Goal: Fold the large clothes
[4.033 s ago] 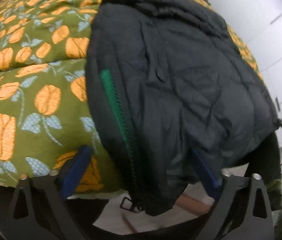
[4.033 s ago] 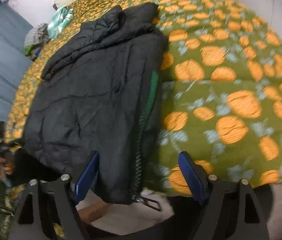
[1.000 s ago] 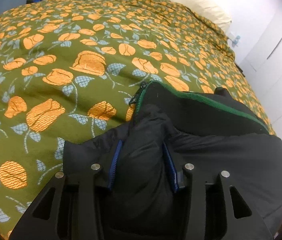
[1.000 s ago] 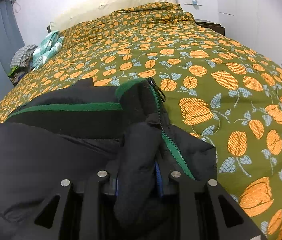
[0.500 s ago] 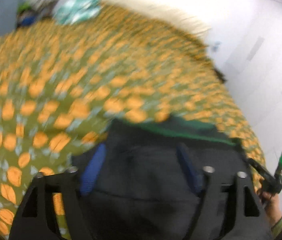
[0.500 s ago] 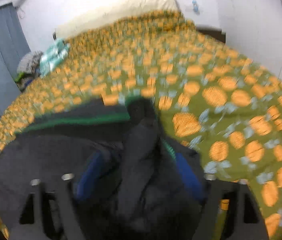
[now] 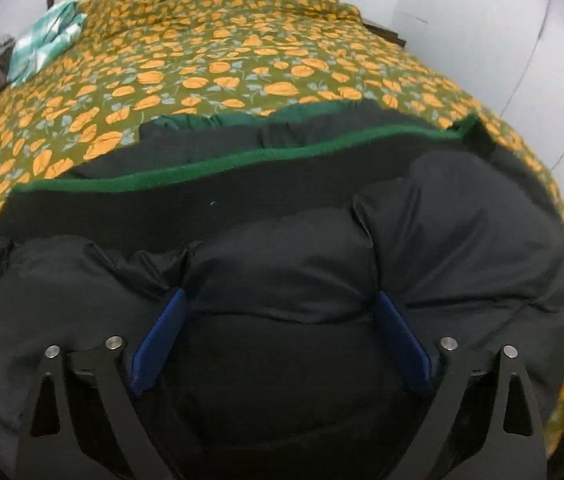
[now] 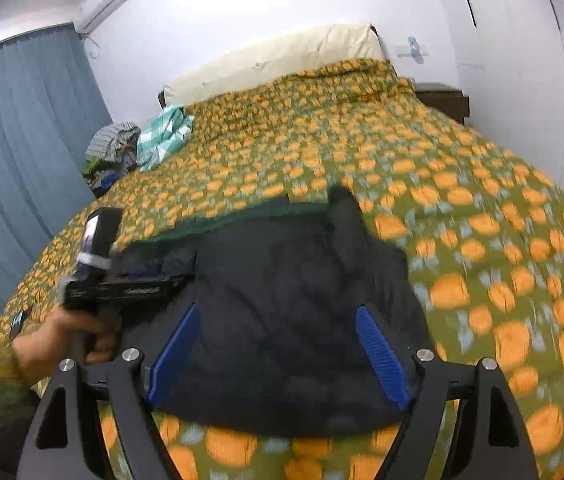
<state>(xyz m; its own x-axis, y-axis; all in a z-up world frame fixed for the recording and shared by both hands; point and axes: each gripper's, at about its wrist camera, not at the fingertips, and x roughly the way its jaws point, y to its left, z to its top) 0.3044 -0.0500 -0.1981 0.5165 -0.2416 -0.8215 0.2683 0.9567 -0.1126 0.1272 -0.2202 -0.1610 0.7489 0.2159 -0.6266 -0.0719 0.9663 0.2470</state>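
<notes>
A black padded jacket (image 7: pixel 282 248) with green trim lies folded on the bed near its front edge; it also shows in the right wrist view (image 8: pixel 298 304). My left gripper (image 7: pixel 279 300) is open, its blue pads pressed down on the jacket's top layer, holding nothing. In the right wrist view the left gripper (image 8: pixel 121 280) rests on the jacket's left side, held by a hand. My right gripper (image 8: pixel 277 312) is open and empty, raised above the jacket's near edge.
The bed (image 8: pixel 482 208) has a green cover with orange flowers. A cream pillow (image 8: pixel 282 60) lies at the head. Loose clothes (image 8: pixel 149 140) are piled at the far left. Blue curtains (image 8: pixel 13 140) hang on the left; white wardrobe doors (image 7: pixel 530 40) stand on the right.
Both grippers have let go of the jacket fold and opened. The folded jacket now lies on the bed. The right gripper has pulled back and up.
</notes>
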